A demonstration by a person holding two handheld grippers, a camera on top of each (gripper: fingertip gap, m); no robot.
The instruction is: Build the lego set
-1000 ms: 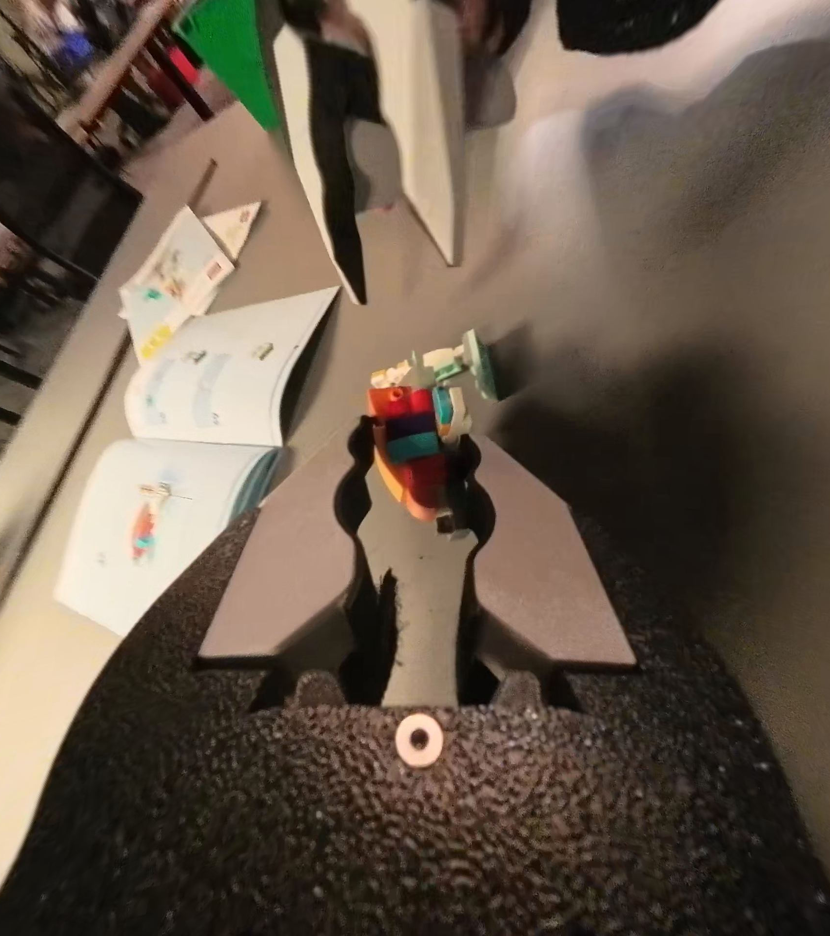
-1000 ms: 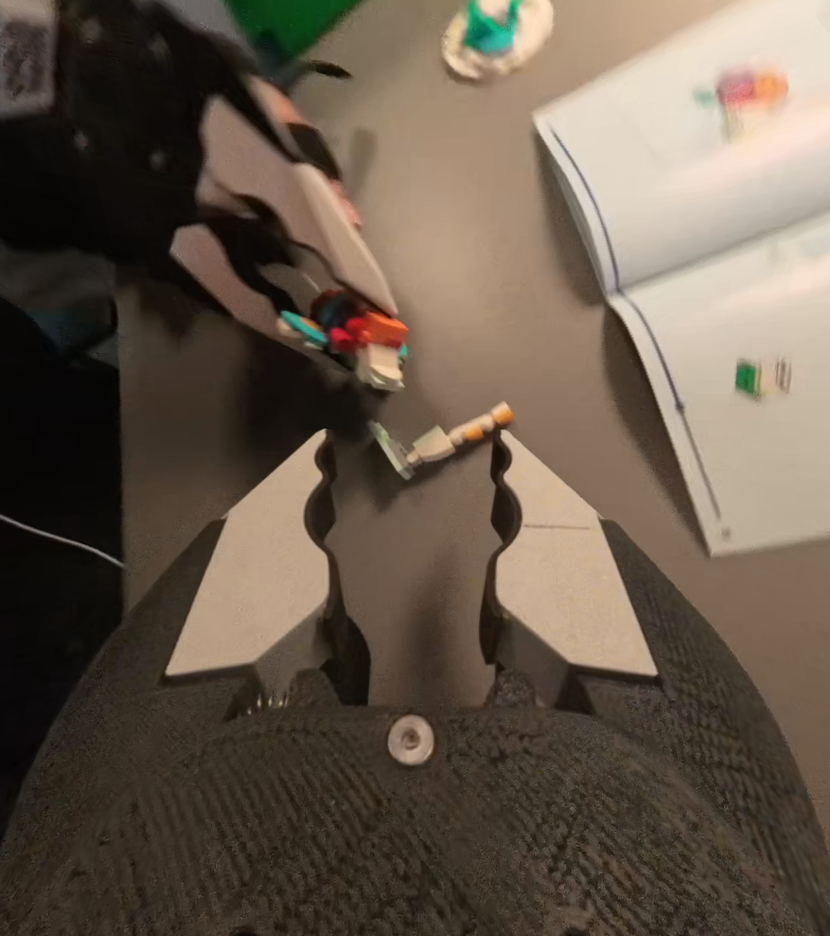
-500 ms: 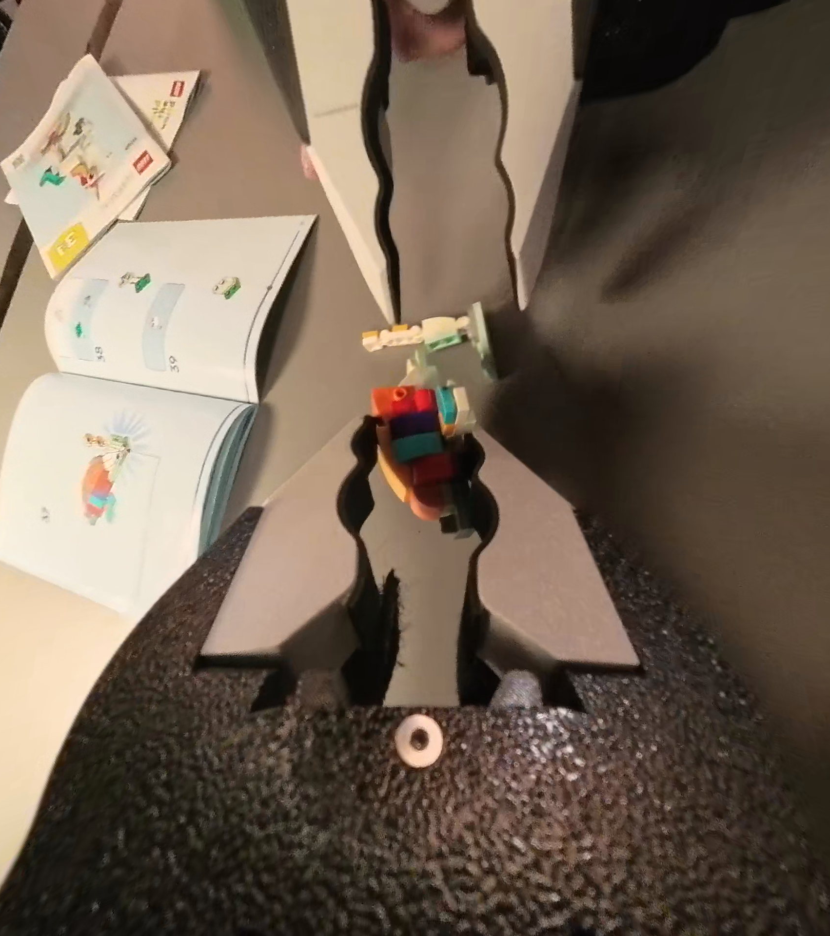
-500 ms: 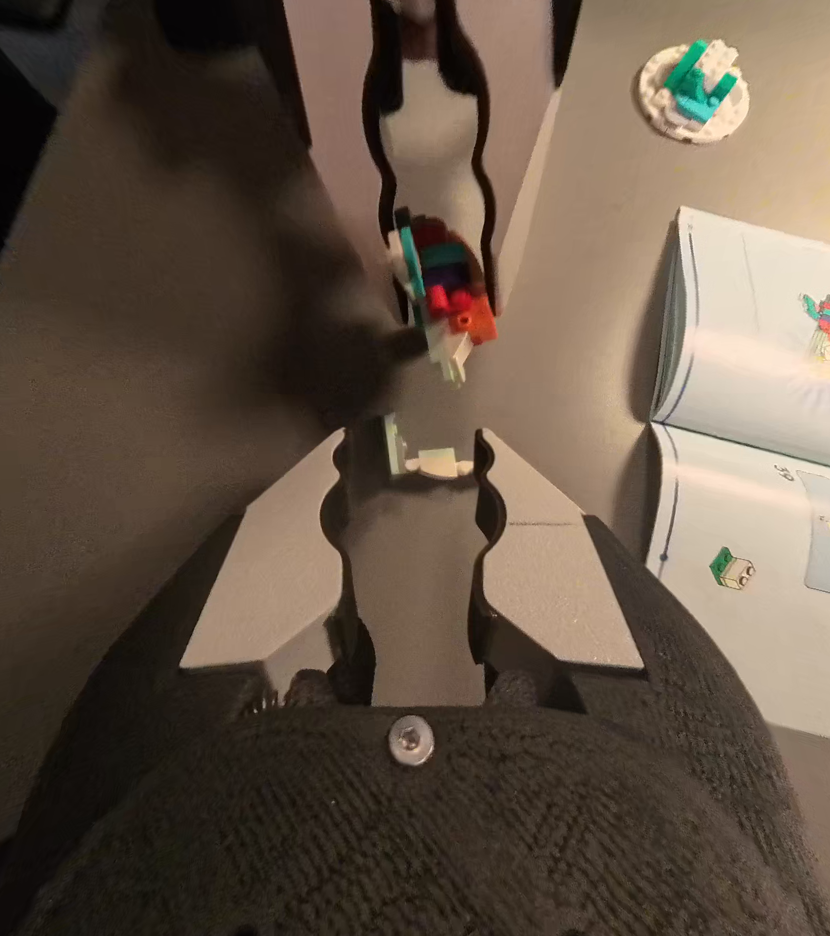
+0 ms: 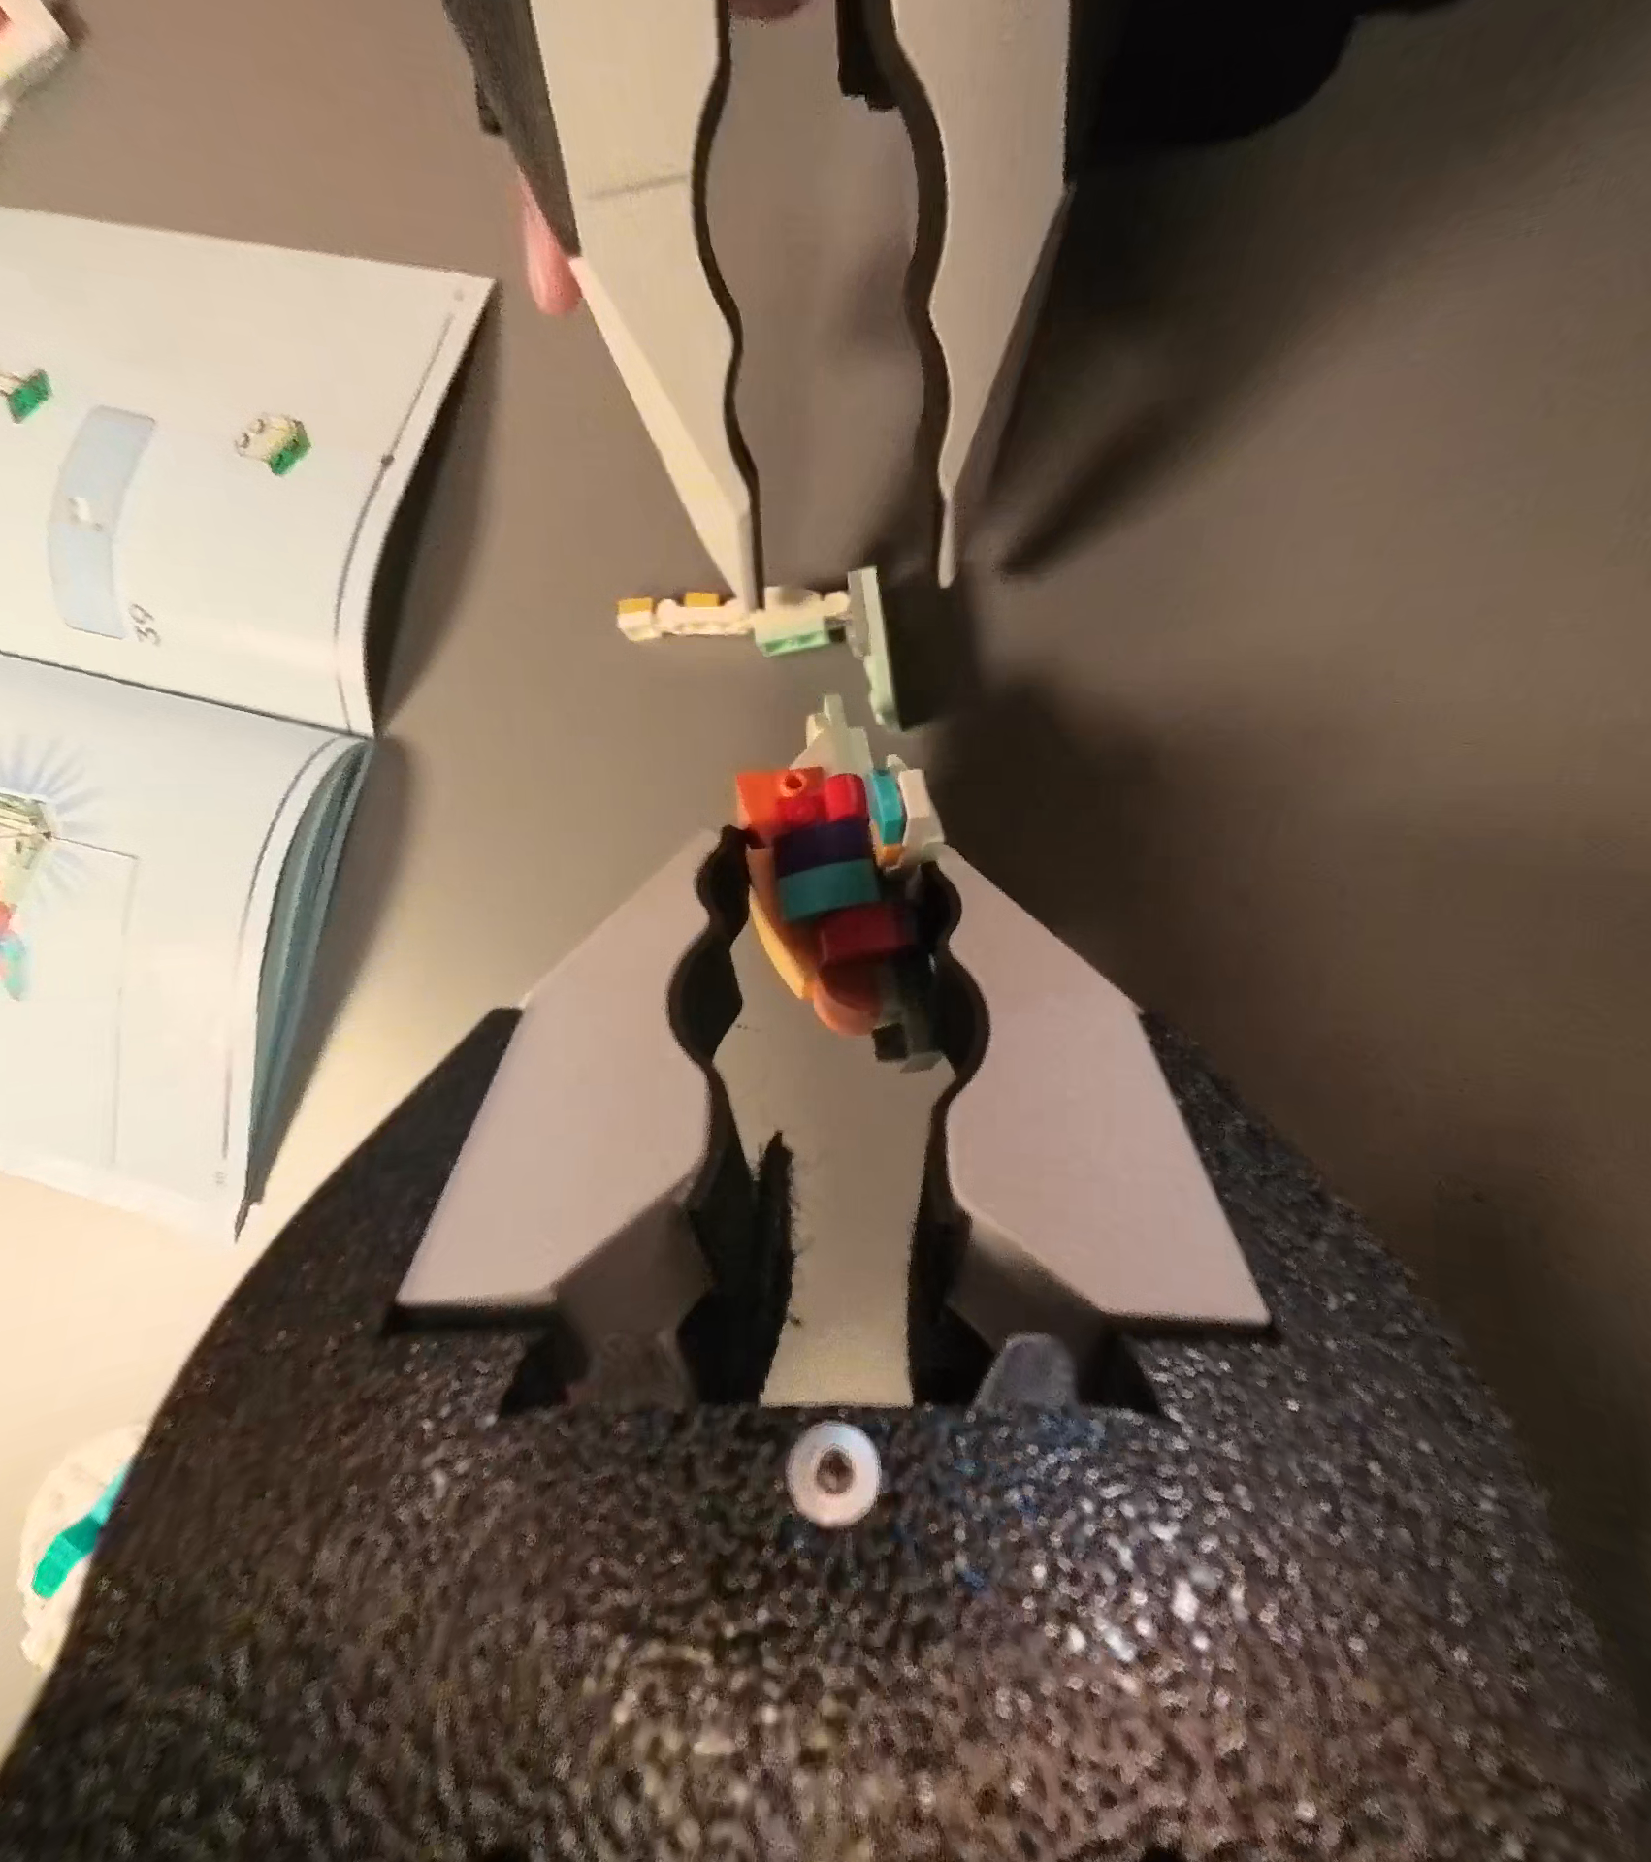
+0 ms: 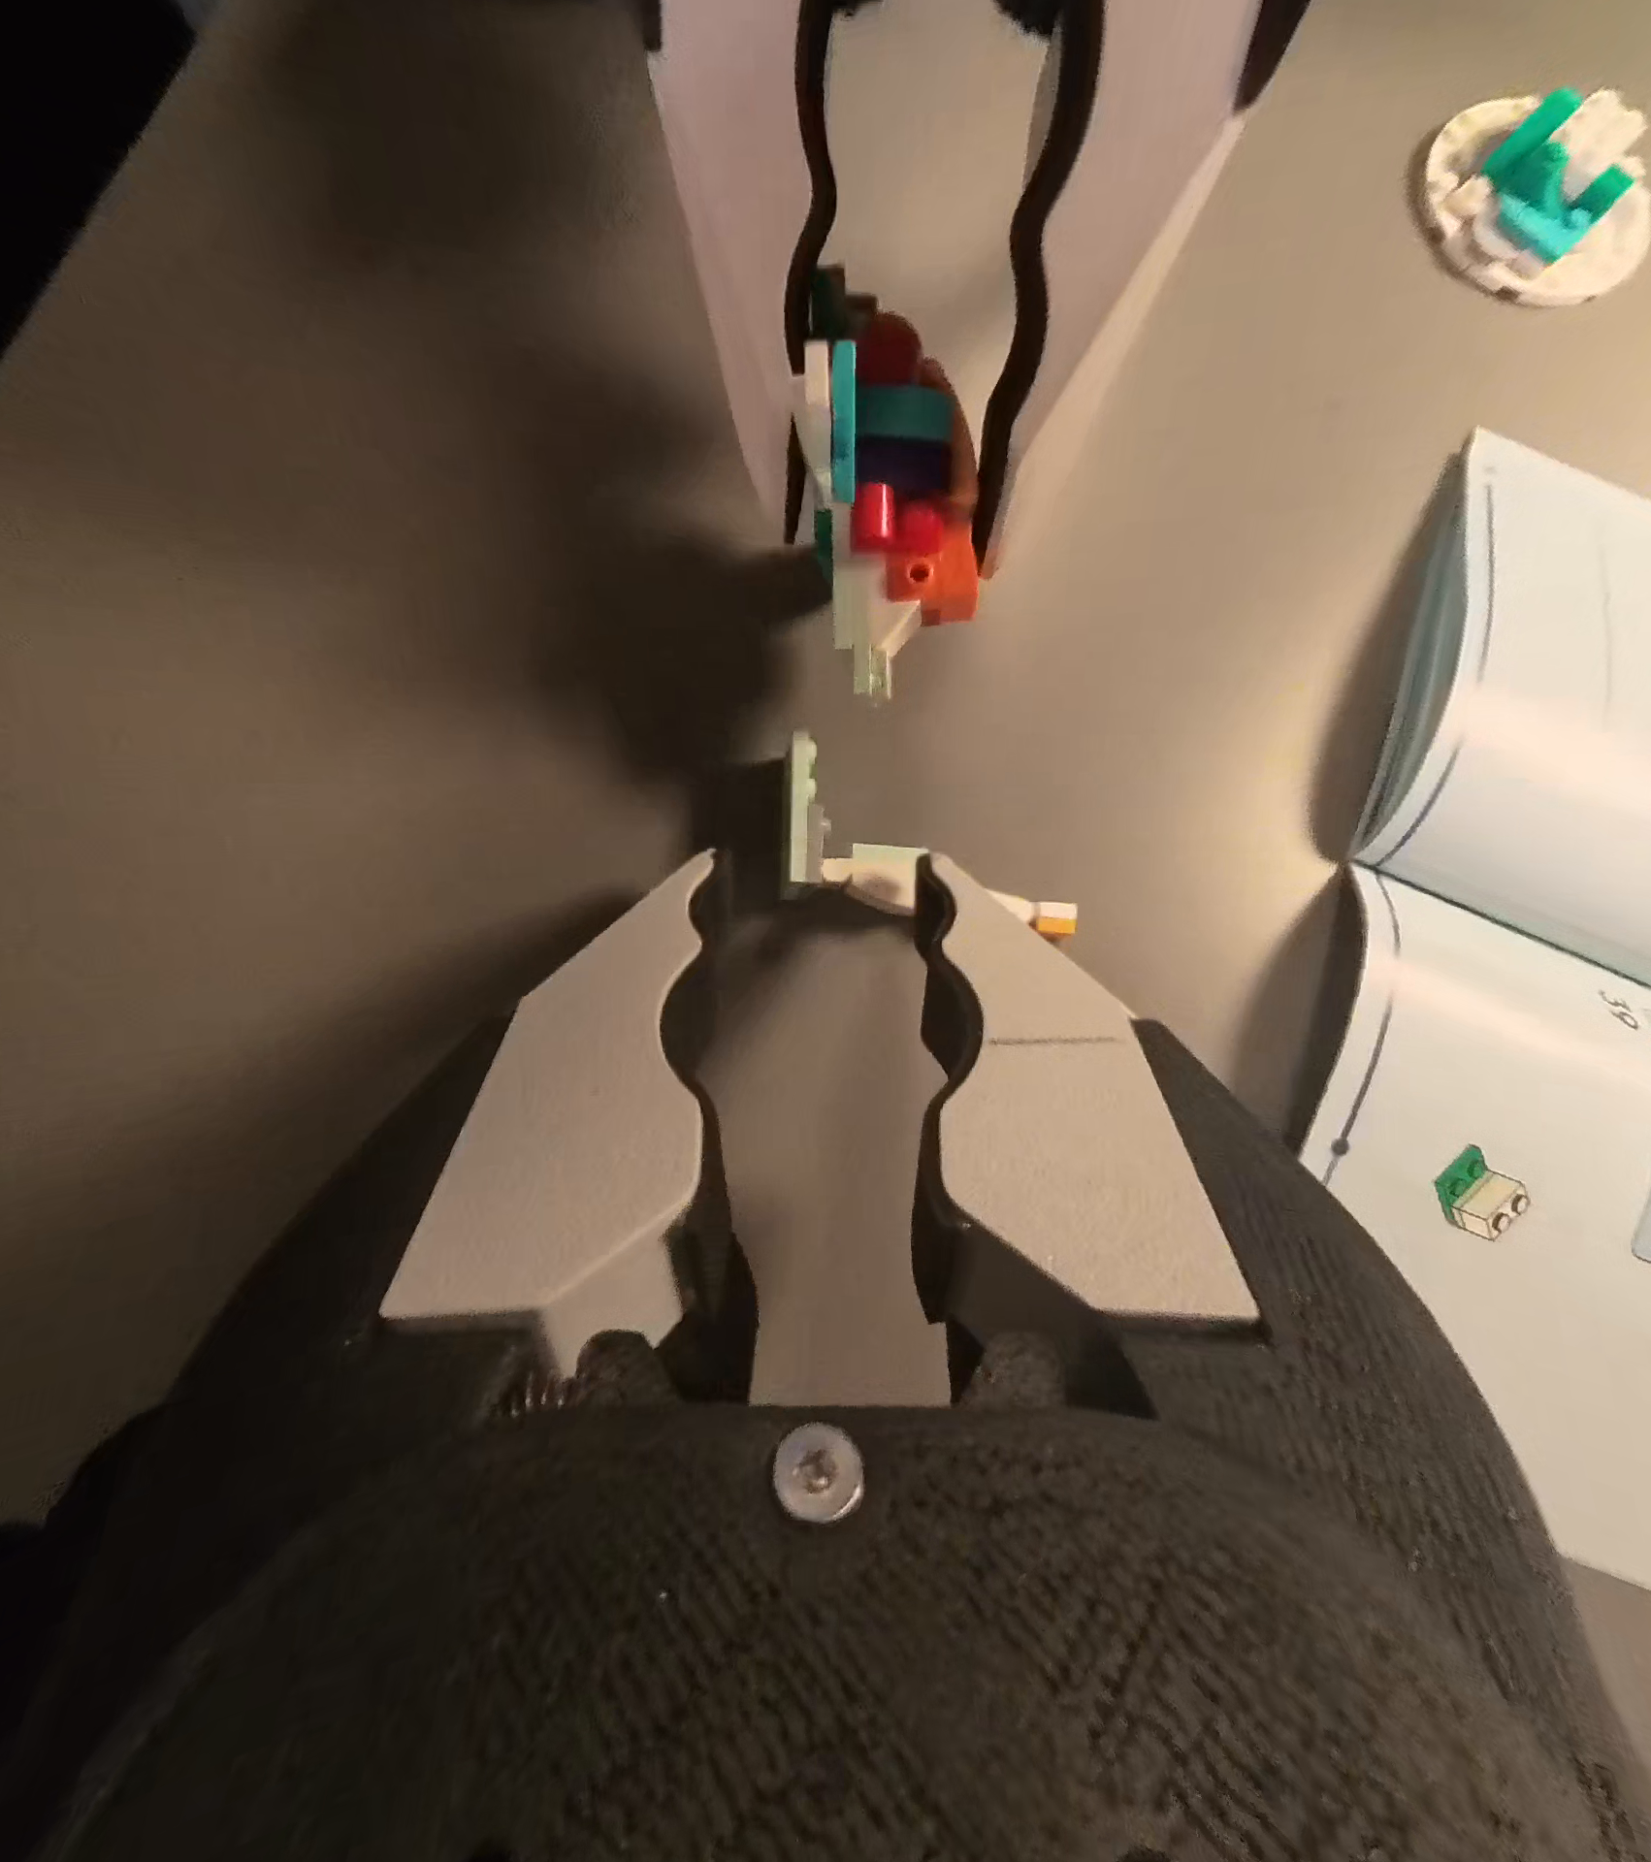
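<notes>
- Left tongs [image 5: 827,856] grip a multicoloured red, orange and teal brick model [image 5: 832,877] above the grey counter [image 5: 1305,705]
- Right tongs [image 6: 816,877], jaws narrowly parted, straddle a pale green and white brick sub-assembly [image 6: 806,826] on the counter, just beside the model

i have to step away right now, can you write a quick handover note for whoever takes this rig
Left gripper: shut on the multicoloured lego body, held just off the table.
Right gripper: open, its fingers either side of the pale green and white lego piece lying on the table; not yet gripped.
Nearby: open instruction booklet, and a white round base with teal parts.
Done: body partly built and in hand.
Left: close on the pale piece, probably join it to the body's pale green tip, and follow the booklet.
</notes>
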